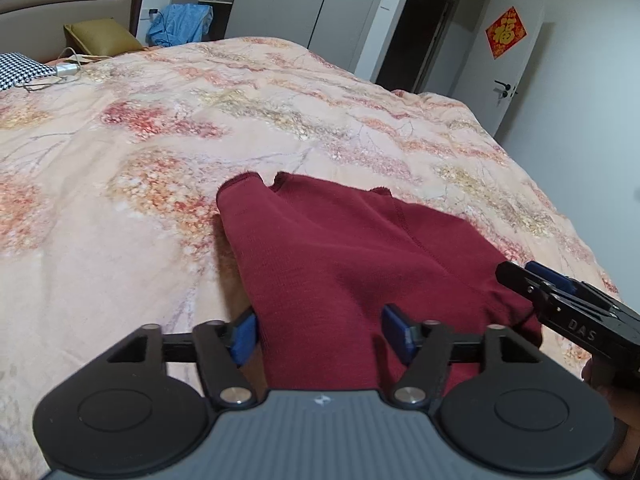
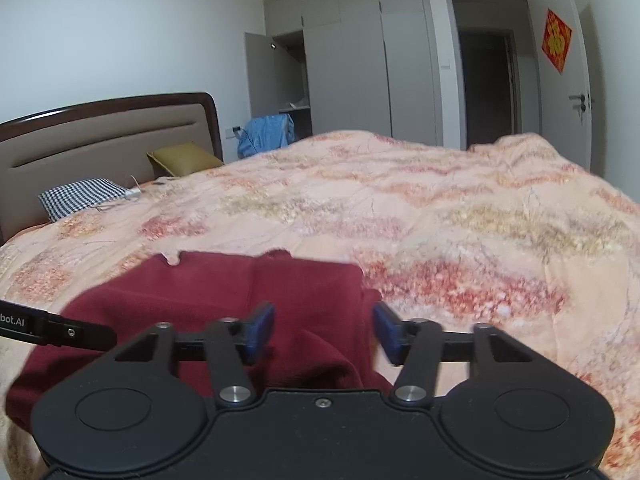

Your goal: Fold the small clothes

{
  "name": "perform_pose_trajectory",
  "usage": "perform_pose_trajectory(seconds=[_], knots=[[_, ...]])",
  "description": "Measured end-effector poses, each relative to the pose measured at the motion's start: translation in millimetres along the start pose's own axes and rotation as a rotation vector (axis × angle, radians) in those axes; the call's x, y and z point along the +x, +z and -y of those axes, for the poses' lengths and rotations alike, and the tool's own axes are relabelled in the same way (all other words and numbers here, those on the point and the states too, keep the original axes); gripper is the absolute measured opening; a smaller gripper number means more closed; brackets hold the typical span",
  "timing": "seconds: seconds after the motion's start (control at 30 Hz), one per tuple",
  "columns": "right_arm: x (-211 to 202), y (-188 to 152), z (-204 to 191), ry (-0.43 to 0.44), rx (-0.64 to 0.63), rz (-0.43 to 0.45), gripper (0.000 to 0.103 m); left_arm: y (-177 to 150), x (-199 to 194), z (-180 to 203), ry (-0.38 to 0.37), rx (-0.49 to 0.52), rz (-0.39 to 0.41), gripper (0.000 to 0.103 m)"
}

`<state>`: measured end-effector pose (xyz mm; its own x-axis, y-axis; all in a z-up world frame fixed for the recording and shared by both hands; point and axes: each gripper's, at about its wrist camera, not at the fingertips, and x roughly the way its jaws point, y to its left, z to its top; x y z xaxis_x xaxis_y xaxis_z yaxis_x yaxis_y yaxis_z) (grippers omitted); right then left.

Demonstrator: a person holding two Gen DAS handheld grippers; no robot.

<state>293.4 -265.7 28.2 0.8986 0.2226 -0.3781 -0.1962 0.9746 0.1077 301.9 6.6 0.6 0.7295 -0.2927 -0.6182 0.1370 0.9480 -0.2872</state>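
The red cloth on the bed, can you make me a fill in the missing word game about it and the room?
1. The dark red garment lies on a flowery ____.
2. The jaws of the left gripper and the right gripper both stand ____.
3. By the headboard sits a black-and-white ____ pillow.
4. The red paper square hangs on the ____.

Missing words: bedspread; open; checked; door
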Motion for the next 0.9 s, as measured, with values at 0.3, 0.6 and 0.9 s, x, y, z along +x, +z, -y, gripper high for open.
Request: perform_pose_trajectory(seconds=[0.3,0.6,0.9], knots=[[-73,19,-17,0.032,0.001,0.105,0.096,2,-81,10,0.038,0.003,0.140,0.100],[-164,9,-39,0.053,0.015,0.188,0.102,-37,-162,22,0.066,0.016,0.237,0.103],[-227,-35,-63,0.039,0.018,0.216,0.102,-103,-206,25,0.113,0.027,0.277,0.103]])
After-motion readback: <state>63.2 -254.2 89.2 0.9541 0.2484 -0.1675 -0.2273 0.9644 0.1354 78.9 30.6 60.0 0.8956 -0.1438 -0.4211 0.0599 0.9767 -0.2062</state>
